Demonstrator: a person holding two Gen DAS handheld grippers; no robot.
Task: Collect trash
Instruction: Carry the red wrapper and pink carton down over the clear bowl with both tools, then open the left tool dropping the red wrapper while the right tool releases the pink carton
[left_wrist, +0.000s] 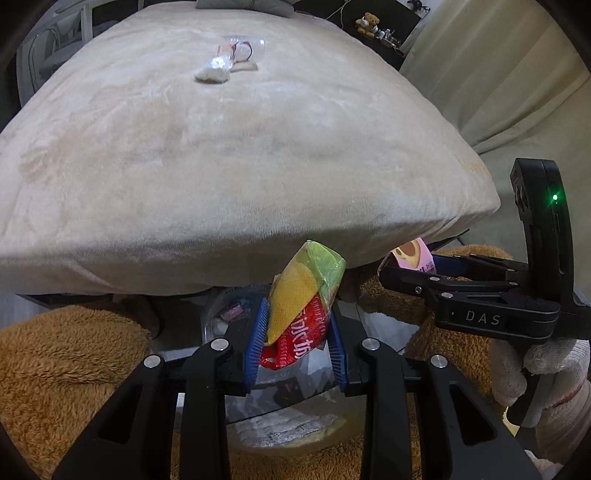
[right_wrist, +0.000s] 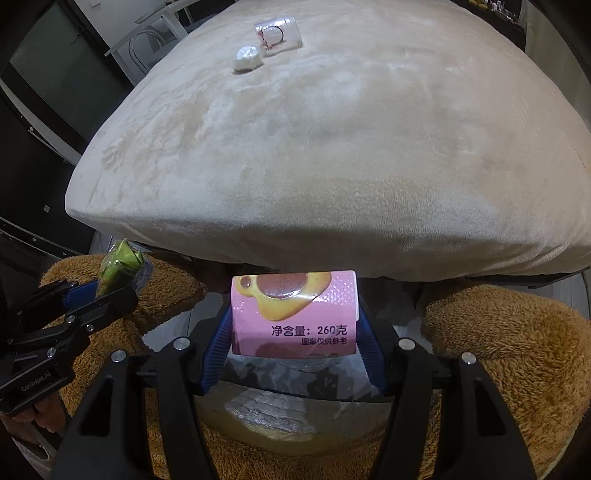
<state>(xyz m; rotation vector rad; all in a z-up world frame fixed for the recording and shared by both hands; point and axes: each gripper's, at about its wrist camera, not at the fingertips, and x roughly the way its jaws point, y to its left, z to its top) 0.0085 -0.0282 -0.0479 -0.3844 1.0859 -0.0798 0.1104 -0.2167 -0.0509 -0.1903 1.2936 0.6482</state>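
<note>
My left gripper is shut on a crumpled snack wrapper, red, yellow and green, held below the bed's front edge. It shows at the left of the right wrist view. My right gripper is shut on a pink box with printed text, also seen from the left wrist view. Both hang over a clear-lined bin between brown plush shapes. Far back on the beige bed lie a white paper ball and a clear plastic cup; both show in the right wrist view, ball and cup.
Brown plush masses flank the bin on the left and right. The bed's edge overhangs just behind both grippers. A teddy bear sits on a dark shelf at the back right. A chair stands beyond the bed's left side.
</note>
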